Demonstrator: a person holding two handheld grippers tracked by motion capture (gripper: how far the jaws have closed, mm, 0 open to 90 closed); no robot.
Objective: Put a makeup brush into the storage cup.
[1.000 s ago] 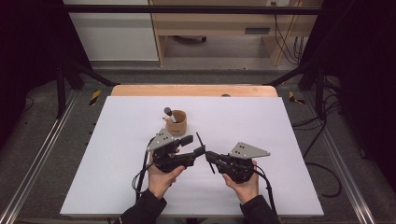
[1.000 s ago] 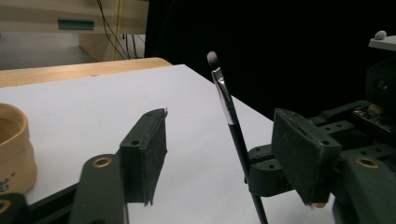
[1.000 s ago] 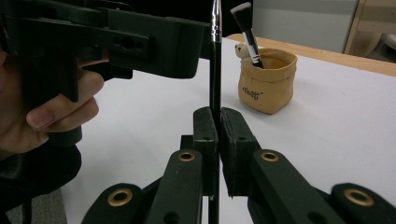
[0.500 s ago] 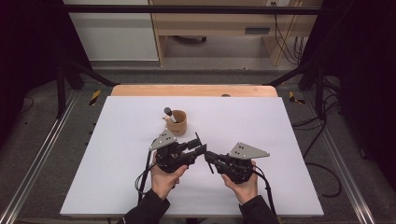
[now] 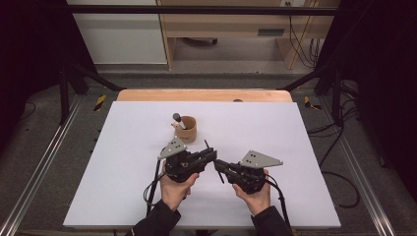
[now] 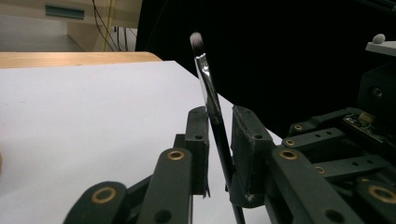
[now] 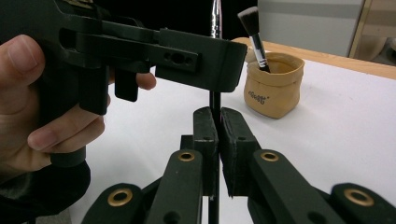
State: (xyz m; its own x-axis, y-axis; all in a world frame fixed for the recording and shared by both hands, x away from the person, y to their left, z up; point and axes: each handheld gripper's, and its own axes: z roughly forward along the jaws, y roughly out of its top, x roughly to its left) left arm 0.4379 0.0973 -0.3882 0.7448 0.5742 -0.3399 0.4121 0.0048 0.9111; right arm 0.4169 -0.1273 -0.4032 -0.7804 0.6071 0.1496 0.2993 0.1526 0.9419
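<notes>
Both tools meet at slim brush: right tool clamps handle; left tool closing, contact seemingly unmade.

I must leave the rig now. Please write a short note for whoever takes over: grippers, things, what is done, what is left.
Right gripper: shut on the handle of the thin black makeup brush with a silver ferrule, held over the white table.
Left gripper: jaws have just been closing around the same brush; a gap remains, so it is not yet clamped.
Tan soft cup: stands farther back, with a bigger black brush in it.
Done: the thin brush is between both grippers.
Left: probably finish the left grip, release the right, then put the brush in the cup.
</notes>
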